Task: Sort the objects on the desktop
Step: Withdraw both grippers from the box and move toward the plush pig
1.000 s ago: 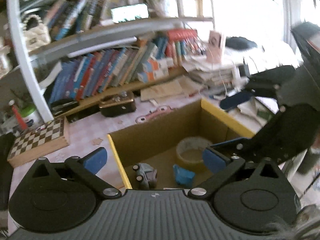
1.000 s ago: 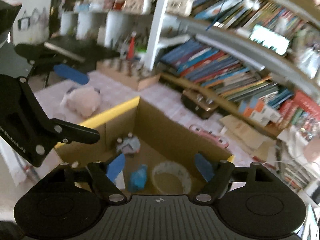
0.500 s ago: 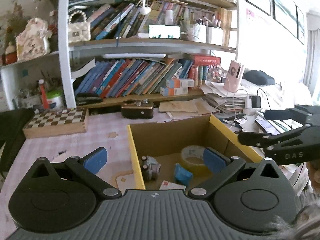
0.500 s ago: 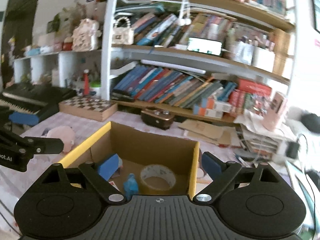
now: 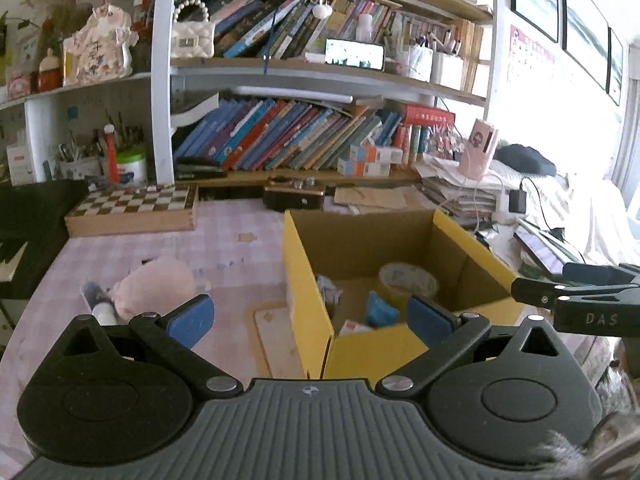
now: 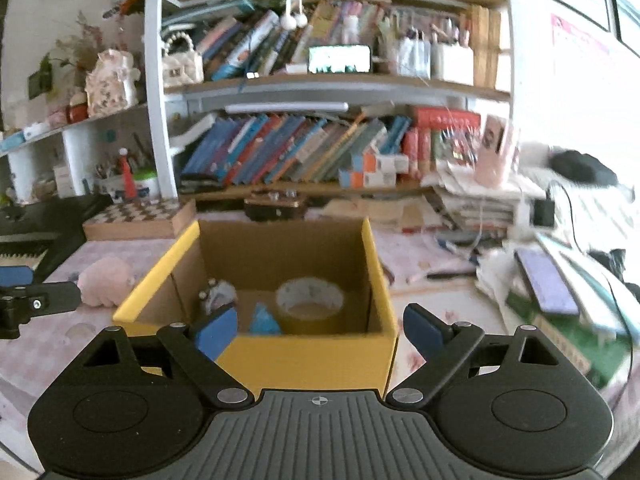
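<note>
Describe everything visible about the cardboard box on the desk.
The cardboard box is open-topped, with yellow outer walls and a plain brown inside. It stands upright on the pink checked tablecloth. Inside lie a roll of tape, a small blue object and a grey toy. Neither gripper touches it; a pink plush lies apart, to its left.

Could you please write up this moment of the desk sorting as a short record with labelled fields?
container: cardboard box with yellow edges, open at the top
in box: tape roll, small blue item, grey toy car
outside box: pink plush toy on the desk, left of the box; a pen beside it
left gripper: open, nothing between the pads
right gripper: open, empty, facing the box
background: chessboard by the bookshelf
</note>
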{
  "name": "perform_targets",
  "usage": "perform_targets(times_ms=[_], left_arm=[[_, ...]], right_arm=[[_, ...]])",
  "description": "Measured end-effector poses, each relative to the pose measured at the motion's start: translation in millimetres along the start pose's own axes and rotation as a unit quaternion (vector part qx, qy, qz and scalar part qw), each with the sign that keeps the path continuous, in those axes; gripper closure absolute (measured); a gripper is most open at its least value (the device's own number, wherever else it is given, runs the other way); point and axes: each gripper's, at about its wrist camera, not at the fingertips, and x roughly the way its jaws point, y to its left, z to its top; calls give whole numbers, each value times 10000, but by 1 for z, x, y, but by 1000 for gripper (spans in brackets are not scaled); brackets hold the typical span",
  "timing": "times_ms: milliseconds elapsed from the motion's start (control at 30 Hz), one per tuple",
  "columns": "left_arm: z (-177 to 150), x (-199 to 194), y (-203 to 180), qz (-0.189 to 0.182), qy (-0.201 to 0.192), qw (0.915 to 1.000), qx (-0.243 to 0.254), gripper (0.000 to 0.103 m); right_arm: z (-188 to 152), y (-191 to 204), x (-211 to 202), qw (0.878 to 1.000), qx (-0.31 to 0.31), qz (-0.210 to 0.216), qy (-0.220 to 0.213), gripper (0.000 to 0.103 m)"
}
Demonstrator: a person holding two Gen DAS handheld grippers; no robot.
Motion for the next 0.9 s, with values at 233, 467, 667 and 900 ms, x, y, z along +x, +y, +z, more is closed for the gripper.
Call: perform_targets(times_ms=[233, 467, 667, 900], left_arm=[[-20, -18, 17, -88, 193, 9998, 19, 0], [-40, -32, 36, -169, 421, 9990, -23, 0], [-58, -41, 49, -314, 712, 9970, 10, 0], [-78, -50, 61, -399, 1088, 9932, 134, 0]], right_arm=[[-29, 30, -13, 9982, 362, -182, 440, 11], [-51, 58, -30, 9962, 509, -268, 661, 11], [-70, 86, -40, 9945, 451, -193, 923, 11], [-85, 115, -49, 9930, 343, -66, 1130, 11]])
